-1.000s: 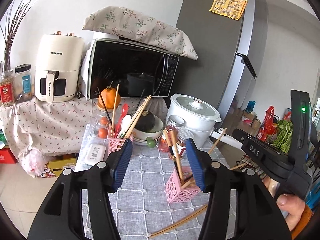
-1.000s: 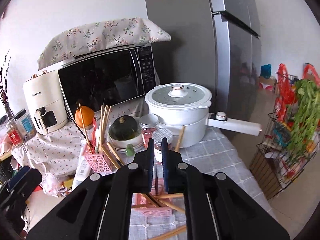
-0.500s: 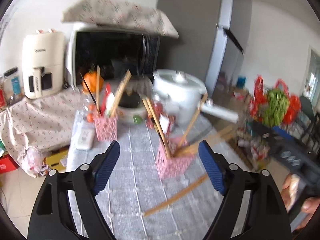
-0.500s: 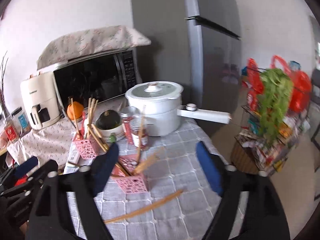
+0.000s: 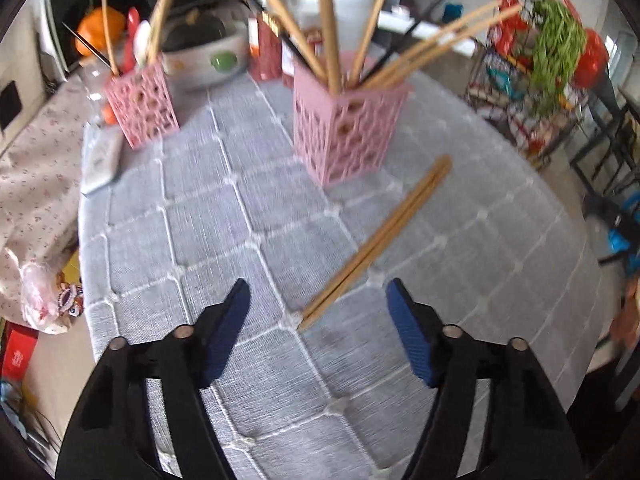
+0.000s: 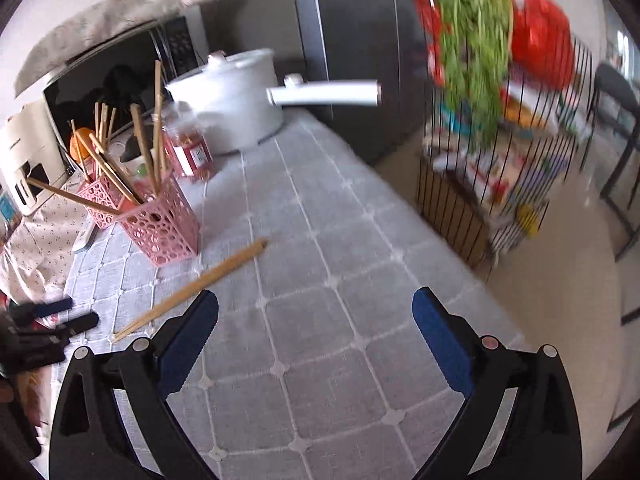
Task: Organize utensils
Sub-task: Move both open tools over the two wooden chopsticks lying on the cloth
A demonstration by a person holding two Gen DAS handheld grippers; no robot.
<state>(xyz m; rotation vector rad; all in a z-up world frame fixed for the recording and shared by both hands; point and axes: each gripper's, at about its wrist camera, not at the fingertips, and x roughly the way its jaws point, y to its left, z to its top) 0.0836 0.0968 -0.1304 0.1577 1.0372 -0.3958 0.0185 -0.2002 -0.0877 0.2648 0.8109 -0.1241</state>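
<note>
Two chopsticks (image 5: 376, 240) lie side by side on the cloth (image 5: 200, 220) beside the nearer pink holder (image 5: 344, 128). The left gripper (image 5: 316, 312), jaws closing, frames their near tips, apparently without touching. The right gripper (image 6: 316, 320) is opening, empty. A skewed pinch could scatter the pair.

left wrist view steep and close over the grey tablecloth (image 5: 200, 216), right wrist view angled down from farther, both sharing loose chopsticks (image 5: 376, 240)

Open tablecloth (image 6: 360, 272) ahead; pink holder (image 5: 344, 132) with splayed chopsticks (image 5: 328, 20) blocks far side, white pot (image 6: 236, 96) behind.
</note>
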